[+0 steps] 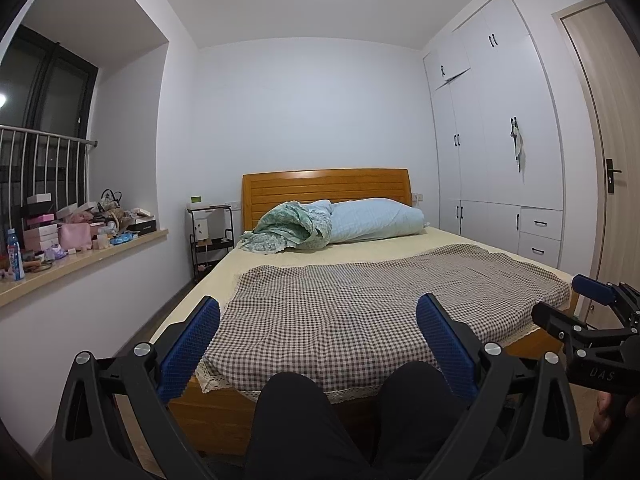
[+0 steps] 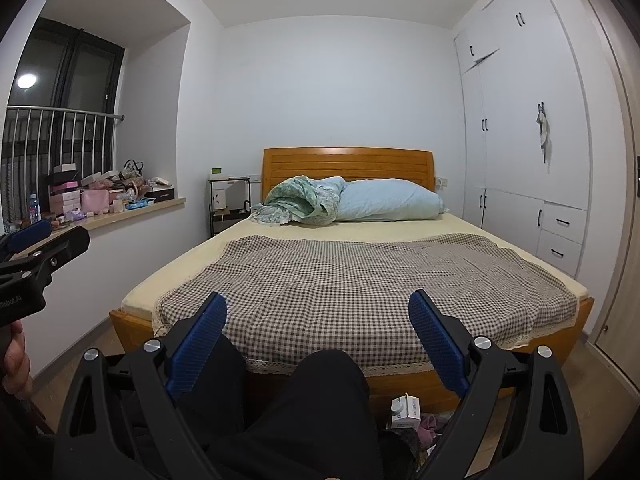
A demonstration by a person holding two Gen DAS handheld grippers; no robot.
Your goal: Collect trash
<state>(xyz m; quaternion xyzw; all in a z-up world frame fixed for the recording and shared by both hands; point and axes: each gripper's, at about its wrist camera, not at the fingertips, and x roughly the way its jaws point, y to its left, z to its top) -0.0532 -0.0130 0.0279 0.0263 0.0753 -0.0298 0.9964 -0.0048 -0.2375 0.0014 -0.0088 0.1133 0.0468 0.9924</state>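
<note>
On the floor at the foot of the bed, a small white carton [image 2: 405, 412] and a pinkish crumpled scrap [image 2: 430, 425] lie beside the person's knee. My right gripper [image 2: 318, 320] is held above them, open and empty, blue pads wide apart. My left gripper [image 1: 318, 320] is also open and empty, aimed over the checked blanket [image 1: 360, 304]. Each gripper shows in the other's view: the right gripper [image 1: 568, 304] at the right edge, the left gripper [image 2: 52, 240] at the left edge. The trash is hidden in the left wrist view.
A wooden bed [image 2: 132, 320] fills the room's middle, with pillows [image 2: 384, 200] at the headboard. The person's black-trousered knees [image 1: 292, 412] sit below the grippers. A cluttered windowsill [image 1: 80, 260] runs along the left. White wardrobes [image 1: 500, 160] and a door [image 1: 608, 140] stand on the right.
</note>
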